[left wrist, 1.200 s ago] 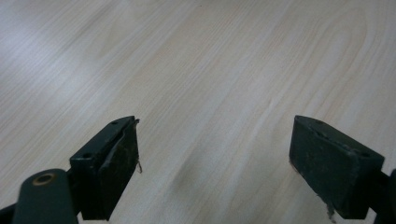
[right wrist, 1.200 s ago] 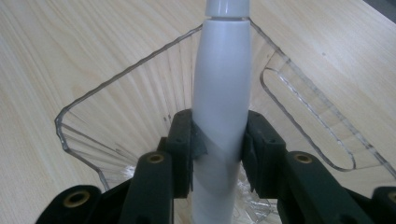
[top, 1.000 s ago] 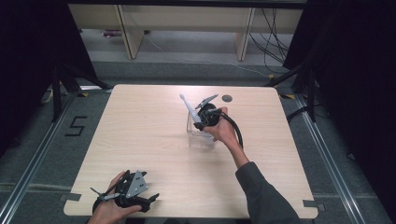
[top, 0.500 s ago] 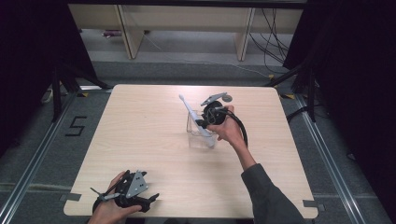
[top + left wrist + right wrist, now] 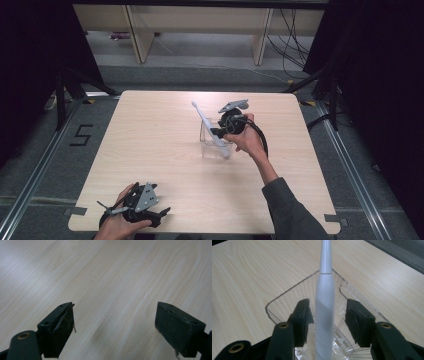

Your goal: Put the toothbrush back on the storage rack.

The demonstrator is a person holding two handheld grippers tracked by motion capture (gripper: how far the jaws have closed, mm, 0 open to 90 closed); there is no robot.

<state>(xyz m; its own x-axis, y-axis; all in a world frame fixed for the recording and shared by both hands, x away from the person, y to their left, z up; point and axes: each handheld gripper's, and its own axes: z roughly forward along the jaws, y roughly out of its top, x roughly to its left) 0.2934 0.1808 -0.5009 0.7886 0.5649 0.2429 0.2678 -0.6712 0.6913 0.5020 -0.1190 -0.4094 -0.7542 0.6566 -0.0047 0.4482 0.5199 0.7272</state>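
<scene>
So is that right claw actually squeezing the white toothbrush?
Apart. The right gripper view shows the right claw open, with a gap on each side of the toothbrush, which stands in the clear box.

We see a table (image 5: 150, 145) of pale, matt wood grain, a clear glossy plastic box (image 5: 287, 300), and a smooth white plastic toothbrush (image 5: 325, 302). Our claw (image 5: 115, 330) pads (image 5: 63, 327) look matt black, scuffed rough.

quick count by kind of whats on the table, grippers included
Grippers: 2, the left gripper at the near edge and the right gripper over the container
White toothbrushes: 1, the toothbrush standing tilted in the container
Clear plastic containers: 1, the container
Total: 4
</scene>
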